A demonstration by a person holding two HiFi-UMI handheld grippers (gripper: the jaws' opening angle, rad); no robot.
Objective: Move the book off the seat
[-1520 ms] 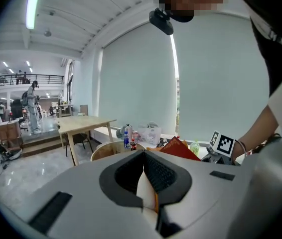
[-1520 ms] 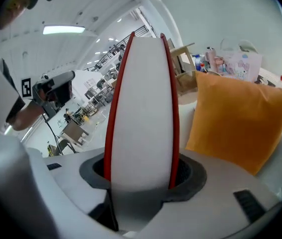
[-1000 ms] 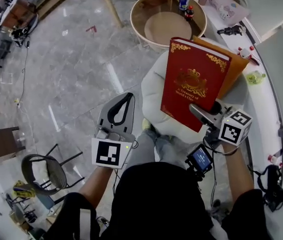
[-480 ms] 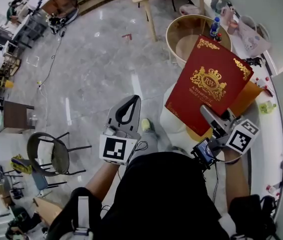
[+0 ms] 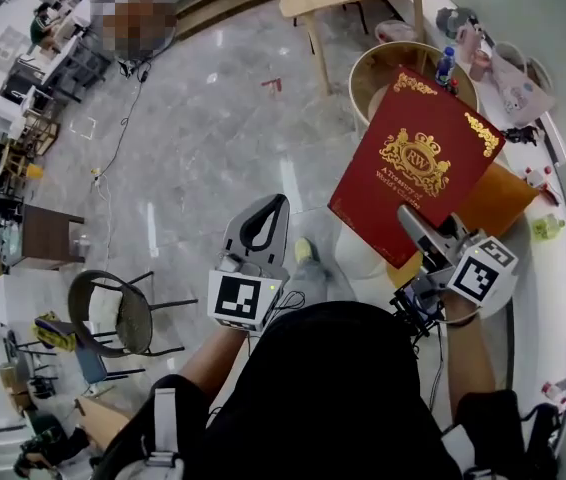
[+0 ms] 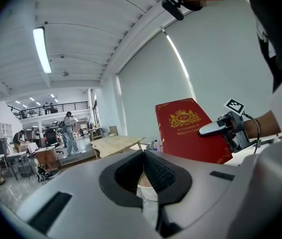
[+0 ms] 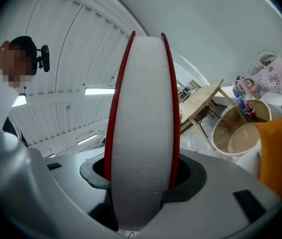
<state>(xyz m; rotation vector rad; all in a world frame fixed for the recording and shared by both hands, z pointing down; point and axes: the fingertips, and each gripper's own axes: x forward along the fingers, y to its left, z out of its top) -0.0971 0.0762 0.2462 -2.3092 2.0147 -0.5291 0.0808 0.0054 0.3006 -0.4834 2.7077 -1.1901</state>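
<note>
The right gripper [image 5: 415,226] pinches the lower edge of a thick red hardcover book [image 5: 418,163], and in the right gripper view the two jaws of this gripper [image 7: 141,179] stand spread on either side of the book [image 7: 142,123], pressing on its red covers, with the pale page block facing the camera. In the head view the book is held up off the seat, tilted so that its top corner leans toward 1 o'clock, and its gold-crested front cover faces the camera. The white round seat [image 5: 356,258] shows below the book at 7 o'clock of it, and an orange cushion [image 5: 498,200] lies behind the book at 4 o'clock. The left gripper [image 5: 271,203] hangs over the grey marble floor [image 5: 203,138] at 8 o'clock of the book, well apart from it; in the left gripper view its jaws [image 6: 143,156] are pressed together at the tips with nothing between them, and the book [image 6: 188,131] stands at 2 o'clock beyond them. A round wooden tub table [image 5: 378,63] with a bottle [image 5: 447,65] on its rim sits at 12 o'clock of the book, and a black chair [image 5: 123,313] stands at 8 o'clock of the left gripper
</note>
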